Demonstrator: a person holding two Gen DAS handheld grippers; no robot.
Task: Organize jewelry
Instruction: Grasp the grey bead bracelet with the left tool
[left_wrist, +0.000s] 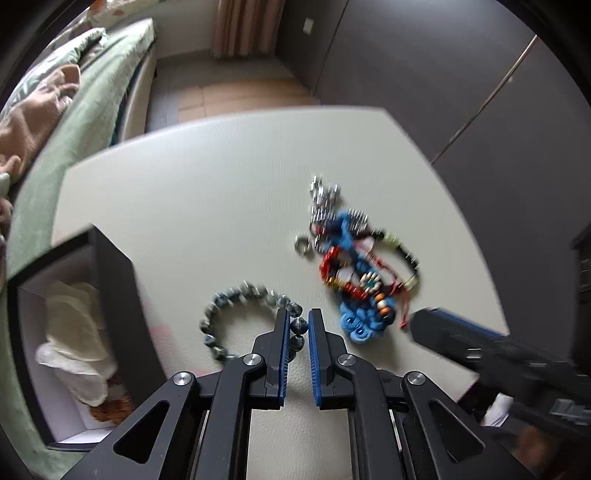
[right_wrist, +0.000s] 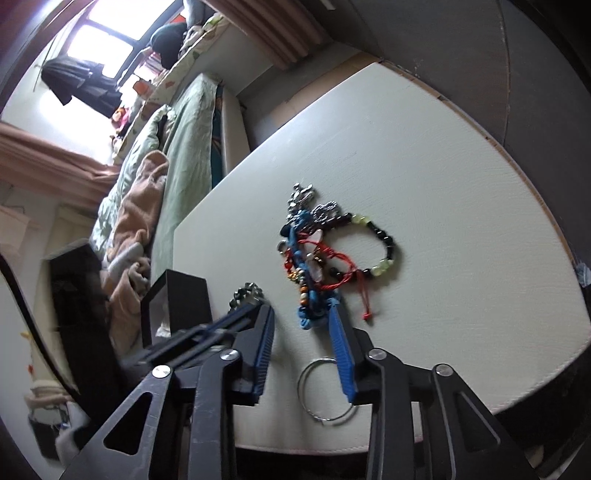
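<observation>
Beside the black box (left_wrist: 110, 295) on the desk (left_wrist: 207, 192), the grey bead bracelet (left_wrist: 236, 314) sits between the left gripper (left_wrist: 298, 321) jaws — not yet squeezed. Close slowly, lift gently; right gripper (right_wrist: 304, 314) waits open.

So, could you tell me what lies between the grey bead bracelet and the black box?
Only bare table shows between the grey bead bracelet and the black box, clearest in the left wrist view.
</observation>
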